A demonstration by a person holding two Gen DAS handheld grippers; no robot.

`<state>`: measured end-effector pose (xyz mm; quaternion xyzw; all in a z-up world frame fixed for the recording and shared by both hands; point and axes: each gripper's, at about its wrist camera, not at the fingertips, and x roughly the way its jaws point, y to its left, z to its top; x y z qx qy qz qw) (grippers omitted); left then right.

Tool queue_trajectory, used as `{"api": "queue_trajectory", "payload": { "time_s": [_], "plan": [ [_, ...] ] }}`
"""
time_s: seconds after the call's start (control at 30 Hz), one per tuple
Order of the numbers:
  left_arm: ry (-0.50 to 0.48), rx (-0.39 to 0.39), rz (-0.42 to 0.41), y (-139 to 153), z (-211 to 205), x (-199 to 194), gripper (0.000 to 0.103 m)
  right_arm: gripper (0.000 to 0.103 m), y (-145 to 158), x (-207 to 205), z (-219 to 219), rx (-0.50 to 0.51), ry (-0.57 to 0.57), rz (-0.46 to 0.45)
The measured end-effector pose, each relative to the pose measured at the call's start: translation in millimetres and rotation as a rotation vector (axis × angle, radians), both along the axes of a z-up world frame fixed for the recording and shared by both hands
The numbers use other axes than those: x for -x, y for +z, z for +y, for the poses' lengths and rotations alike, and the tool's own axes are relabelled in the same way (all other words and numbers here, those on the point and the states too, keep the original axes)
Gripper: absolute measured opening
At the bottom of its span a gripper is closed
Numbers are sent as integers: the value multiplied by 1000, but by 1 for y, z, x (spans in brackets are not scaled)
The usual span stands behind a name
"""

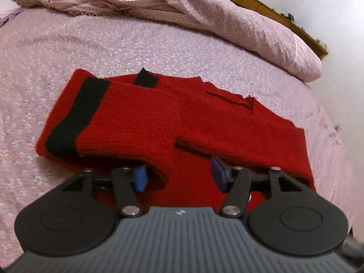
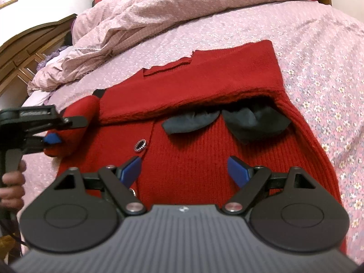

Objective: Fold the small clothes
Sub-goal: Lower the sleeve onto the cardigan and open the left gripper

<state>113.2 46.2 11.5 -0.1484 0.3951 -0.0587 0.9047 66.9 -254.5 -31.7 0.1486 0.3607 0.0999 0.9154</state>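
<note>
Red knit cardigan (image 2: 193,145) spread on bed (image 2: 318,52), frame centre. Soft, thick, limp; to be pinched at folded sleeve (image 1: 118,122) edge. Left gripper (image 1: 177,175) released, sleeve between pads; right gripper (image 2: 184,170) spread, empty.

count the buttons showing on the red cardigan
2: one silver-rimmed button left of the dark collar flaps, one button half hidden behind the right gripper. Folded cloth may hide more.

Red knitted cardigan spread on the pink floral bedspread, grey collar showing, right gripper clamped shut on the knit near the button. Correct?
Not quite. The right gripper is open, hovering over the red cardigan without pinching it, as the right wrist view shows. The grey collar, button and bedspread are as stated.
</note>
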Motion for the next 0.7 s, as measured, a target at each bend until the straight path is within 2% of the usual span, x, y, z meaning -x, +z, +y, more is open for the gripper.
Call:
{"api": "queue_trajectory", "payload": {
  "time_s": [0.1,0.23,0.3,0.43,0.5,0.7],
  "plan": [
    [-6,-26,-7,5,5,12,70,84,4,-4,7,13,26,-8],
    [10,-23,-6,8,21,28,70,84,13,-10,20,18,70,-26],
    [33,-35,-7,8,30,36,70,84,17,-13,28,14,96,-31],
    [120,-112,-13,5,50,47,77,84,24,-20,45,18,133,-29],
    [157,-142,-1,0,61,49,77,84,26,-25,56,32,151,-27],
    [216,-179,19,-10,81,55,77,84,28,-43,90,34,215,-4]
  ]
}}
